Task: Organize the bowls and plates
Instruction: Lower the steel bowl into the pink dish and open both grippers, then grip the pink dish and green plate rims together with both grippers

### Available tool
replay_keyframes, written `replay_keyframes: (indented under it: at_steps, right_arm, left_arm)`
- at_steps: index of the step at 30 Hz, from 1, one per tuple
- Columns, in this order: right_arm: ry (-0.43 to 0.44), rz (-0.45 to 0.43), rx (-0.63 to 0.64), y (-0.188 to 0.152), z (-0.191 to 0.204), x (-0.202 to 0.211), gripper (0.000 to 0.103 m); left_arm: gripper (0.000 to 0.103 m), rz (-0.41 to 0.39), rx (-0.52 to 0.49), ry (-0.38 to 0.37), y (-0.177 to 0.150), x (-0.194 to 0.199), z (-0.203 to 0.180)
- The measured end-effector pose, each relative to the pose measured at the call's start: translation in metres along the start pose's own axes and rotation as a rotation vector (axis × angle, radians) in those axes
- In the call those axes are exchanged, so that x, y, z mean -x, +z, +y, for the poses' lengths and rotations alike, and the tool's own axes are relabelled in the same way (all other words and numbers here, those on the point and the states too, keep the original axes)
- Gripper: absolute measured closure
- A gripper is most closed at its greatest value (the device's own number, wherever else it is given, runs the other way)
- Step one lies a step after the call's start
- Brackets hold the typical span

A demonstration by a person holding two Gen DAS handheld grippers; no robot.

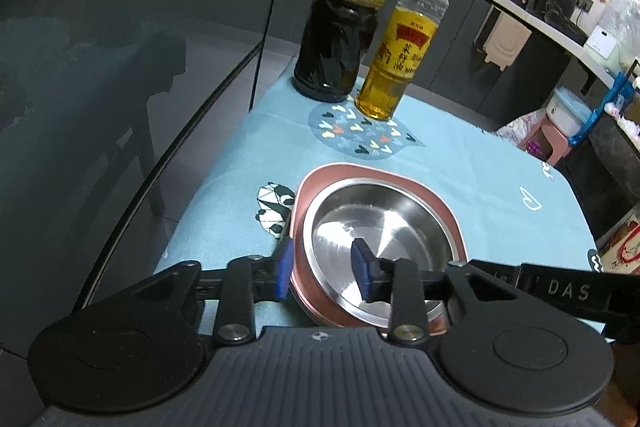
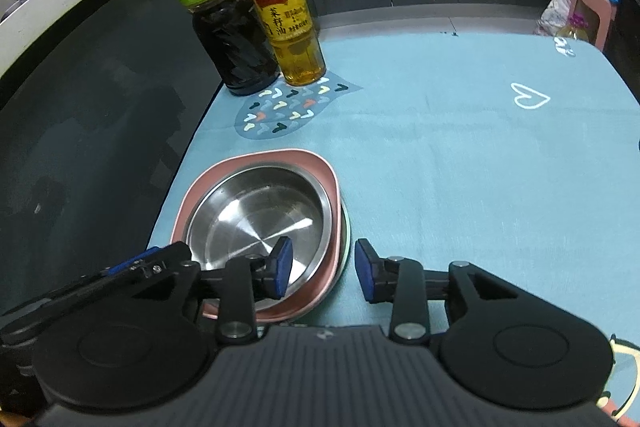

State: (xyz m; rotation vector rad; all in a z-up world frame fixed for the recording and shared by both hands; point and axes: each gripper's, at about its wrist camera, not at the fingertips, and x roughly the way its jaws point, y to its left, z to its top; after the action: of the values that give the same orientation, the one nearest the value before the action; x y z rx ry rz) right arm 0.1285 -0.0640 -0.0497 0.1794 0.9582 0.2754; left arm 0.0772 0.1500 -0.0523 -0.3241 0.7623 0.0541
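Two dishes sit nested between my jaws: a steel bowl (image 1: 372, 243) inside a pink plate (image 1: 320, 179), resting on the blue tablecloth (image 2: 460, 167). My left gripper (image 1: 322, 271) straddles the near-left rim, pads apart and not pressing; my right gripper (image 2: 322, 271) straddles the near-right rim likewise, with a pale edge peeking beneath. I judge this a release. Best to back both straight out without catching the rims. Well beyond my tips stand a vinegar bottle (image 2: 216, 7) and an oil bottle (image 2: 286, 7).

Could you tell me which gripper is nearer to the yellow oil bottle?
Neither clearly. Left gripper and right gripper both straddle the stacked bowls' near rim, jaws open, the oil bottle well beyond.
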Motion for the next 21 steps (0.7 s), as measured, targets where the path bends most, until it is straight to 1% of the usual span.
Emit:
replay_keyframes:
  at_steps: [4, 11, 14, 16, 21]
  right_arm:
    - [0.005, 0.009, -0.002, -0.0009, -0.0008, -0.0005, 0.066]
    - [0.011, 0.015, -0.011, 0.0002, -0.0023, -0.0017, 0.066]
    - [0.013, 0.020, -0.021, 0.0006, -0.0036, -0.0025, 0.065]
    - [0.011, 0.023, -0.027, 0.0006, -0.0041, -0.0035, 0.062]
    - [0.022, 0.039, -0.028, -0.0005, -0.0032, -0.0058, 0.061]
  left_arm:
    - [0.068, 0.000, 0.005, -0.003, -0.0004, 0.0007, 0.0008]
    - [0.066, 0.004, 0.011, 0.009, -0.0017, 0.0000, 0.0037]
    - [0.062, -0.003, 0.013, 0.010, -0.0019, -0.0004, 0.0050]
    - [0.061, 0.001, 0.009, 0.013, -0.0026, -0.0019, 0.0046]
    - [0.061, 0.017, 0.013, 0.002, -0.0033, -0.0049, 0.0047]
